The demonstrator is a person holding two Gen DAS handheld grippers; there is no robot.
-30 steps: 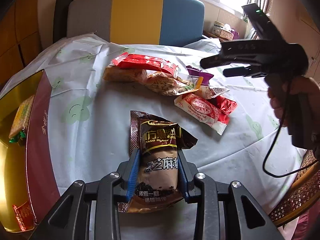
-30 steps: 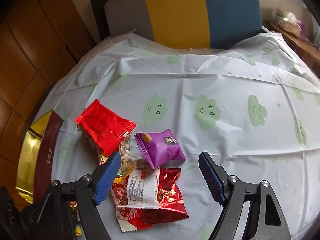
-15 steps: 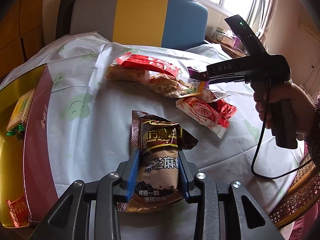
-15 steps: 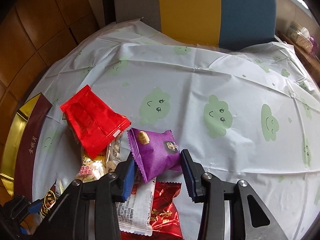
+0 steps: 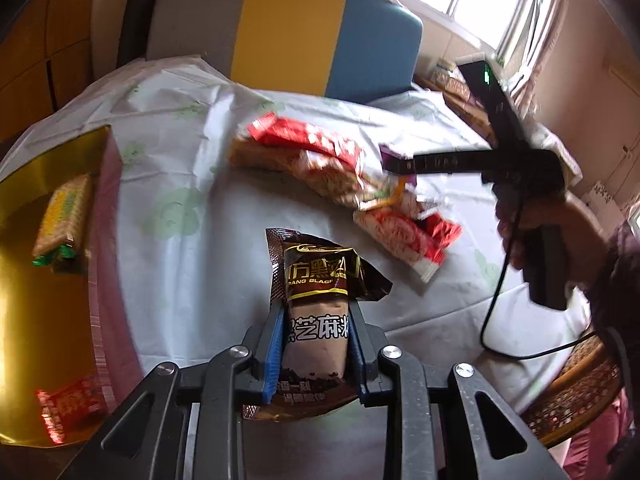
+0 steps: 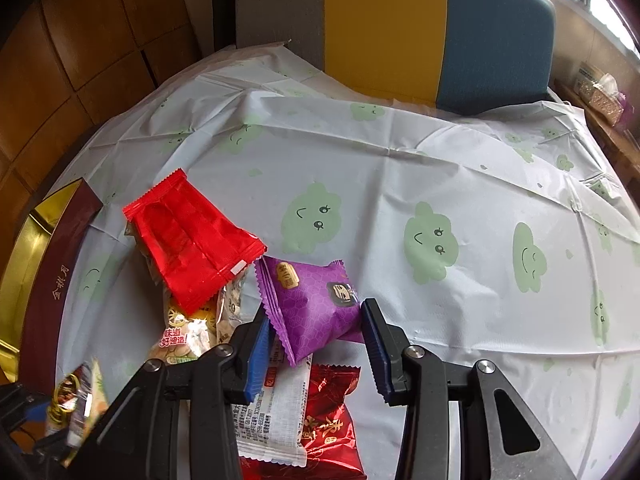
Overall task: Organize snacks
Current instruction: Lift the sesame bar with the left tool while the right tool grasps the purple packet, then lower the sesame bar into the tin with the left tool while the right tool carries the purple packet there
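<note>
Here, brown sesame packet (image 5: 316, 320) clamped in left hand-held gripper (image 5: 316, 320), above tablecloth (image 5: 192, 240)

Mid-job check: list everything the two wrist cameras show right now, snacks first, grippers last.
brown sesame packet: 1, brown and cream, clamped in the left gripper
purple packet: 1, purple, between the right gripper's pads
red packet: 1, bright red, topmost on the pile
seed packet: 1, clear and yellow, under the red packet
white-backed packet: 1, white, on the dark red packet
dark red packet: 1, bottom of the pile
gold box: 1, maroon rim, table's left edge
cracker packet: 1, yellow-green, inside the box
small red packet: 1, inside the box
tablecloth: 1, white, green clouds
chair: 1, grey, yellow, blue
left gripper: shut
right gripper: closed on the purple packet
</note>
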